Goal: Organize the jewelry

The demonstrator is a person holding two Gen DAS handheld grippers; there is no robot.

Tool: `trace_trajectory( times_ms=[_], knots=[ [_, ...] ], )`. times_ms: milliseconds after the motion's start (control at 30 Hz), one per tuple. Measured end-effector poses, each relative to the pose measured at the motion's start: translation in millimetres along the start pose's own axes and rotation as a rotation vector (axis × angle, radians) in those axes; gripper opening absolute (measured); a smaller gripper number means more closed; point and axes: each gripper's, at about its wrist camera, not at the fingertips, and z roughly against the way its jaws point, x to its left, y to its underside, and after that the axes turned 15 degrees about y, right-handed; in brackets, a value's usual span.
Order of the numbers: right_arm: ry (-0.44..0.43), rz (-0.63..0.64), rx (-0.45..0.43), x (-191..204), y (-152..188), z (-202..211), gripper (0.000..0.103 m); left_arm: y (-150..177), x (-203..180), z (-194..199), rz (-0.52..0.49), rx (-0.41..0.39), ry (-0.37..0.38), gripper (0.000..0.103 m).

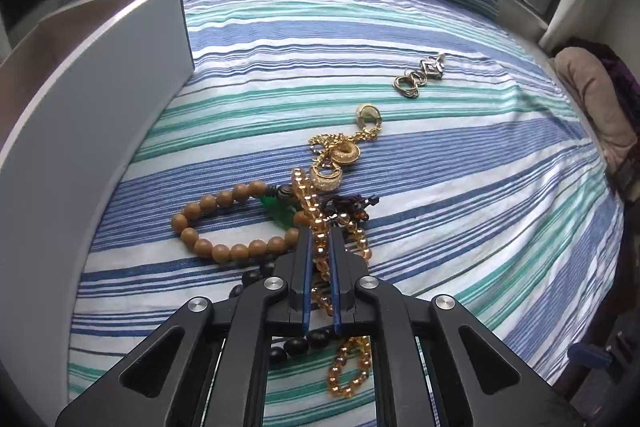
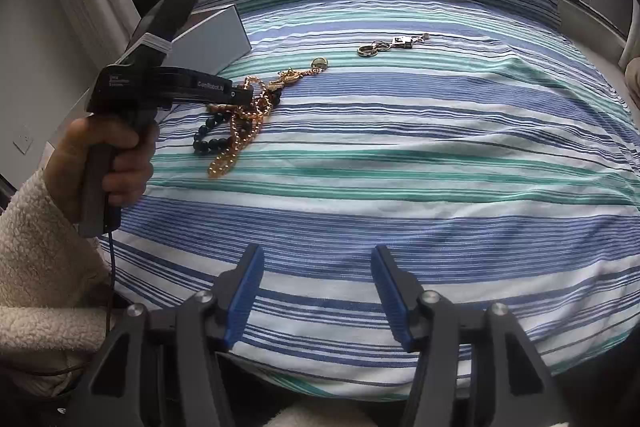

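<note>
We see the left gripper (image 1: 320, 233) with its fingers (image 1: 303, 267) drawn narrow around a strand of amber beads (image 1: 320, 227), which runs between the two blue pads and spills out behind them onto the striped bed (image 1: 460, 187). Just left of the fingertips lies a loop of tan wooden beads (image 1: 224, 219), touching the amber strand near a green piece (image 1: 280, 211). Straight ahead of the fingers, a gold chain (image 1: 344, 147) with round pendants trails away, and farther ahead and to the right, well apart, sit a few linked rings (image 1: 408, 85) beside a silver charm (image 1: 430, 69). Black beads (image 1: 296, 345) lie under and behind the fingers. A white box (image 1: 100, 87) stands to the left.

From the right wrist view, the right gripper (image 2: 318, 259) hangs over bare bedding with its fingers (image 2: 248, 279) spread wide, holding nothing. The whole jewelry heap lies well ahead and to their left, where a hand (image 2: 108, 163) grips the other tool.
</note>
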Motion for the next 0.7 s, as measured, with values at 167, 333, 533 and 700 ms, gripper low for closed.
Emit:
trace_trajectory(
  times_ms=[167, 333, 533, 700],
  knots=[
    [-0.005, -0.022, 0.003, -6, -4, -6, 0.057, 11, -12, 57, 0.003, -0.087, 0.083, 0.006],
    [-0.01, -0.017, 0.001, -3, -6, -8, 0.057, 26, -11, 118, 0.01, -0.155, 0.098, 0.006],
    [-0.012, -0.021, 0.009, -1, -9, -11, 0.057, 44, 6, 174, 0.058, -0.203, 0.1, 0.006],
    [-0.014, -0.004, -0.002, 6, -11, -9, 0.057, 54, 16, 202, 0.075, -0.227, 0.056, 0.006]
  ],
)
